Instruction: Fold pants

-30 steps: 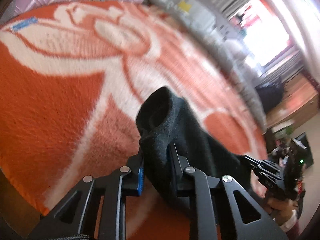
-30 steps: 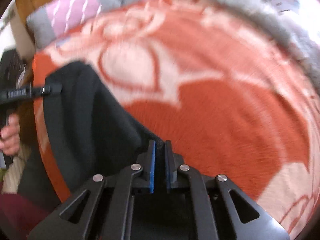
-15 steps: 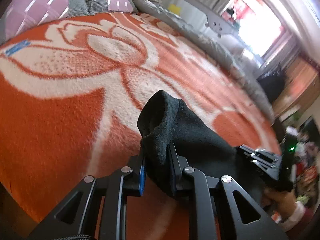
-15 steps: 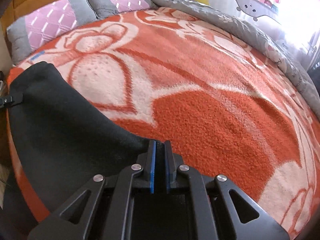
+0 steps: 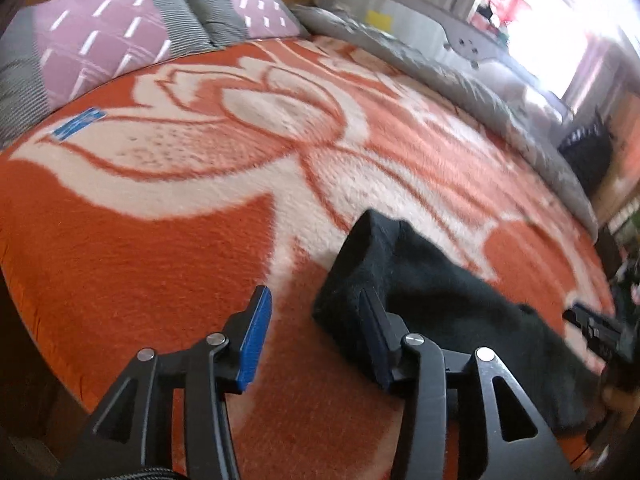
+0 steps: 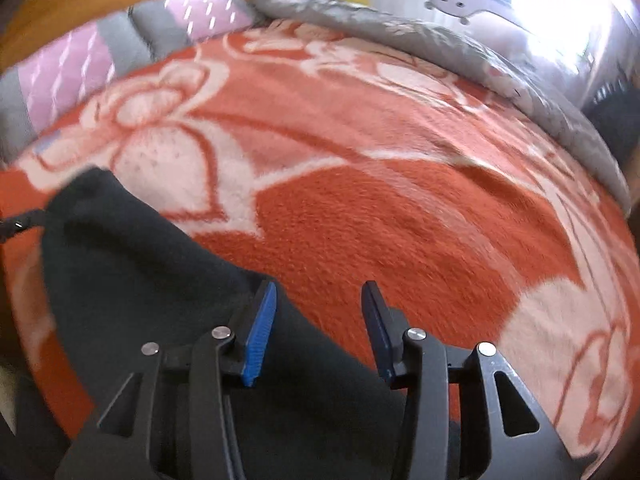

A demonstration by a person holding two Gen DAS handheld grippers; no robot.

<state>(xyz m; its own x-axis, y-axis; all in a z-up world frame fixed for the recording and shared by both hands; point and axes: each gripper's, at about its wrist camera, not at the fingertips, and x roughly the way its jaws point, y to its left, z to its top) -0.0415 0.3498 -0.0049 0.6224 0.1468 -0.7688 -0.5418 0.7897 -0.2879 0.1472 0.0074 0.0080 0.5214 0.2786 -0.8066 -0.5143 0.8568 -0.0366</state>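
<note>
The left gripper (image 5: 316,312) is opening, its jaws standing apart; a bunched corner of the black pants (image 5: 432,292) is leaning against the right-hand pad without being pinched. The right gripper (image 6: 318,308) is opening too, jaws apart, the pants (image 6: 152,280) lying under and behind its left-hand pad. Beyond both jaws the orange floral blanket (image 6: 400,220) is spreading toward the pillows (image 5: 100,48).

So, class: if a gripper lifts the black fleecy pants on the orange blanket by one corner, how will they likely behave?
The black fleecy pants would probably hang limp: the fabric slumps in soft folds on the orange flowered blanket. They seem unlikely to slip, since their surface looks fuzzy. Pushed, they would likely bunch up rather than slide whole.
</note>
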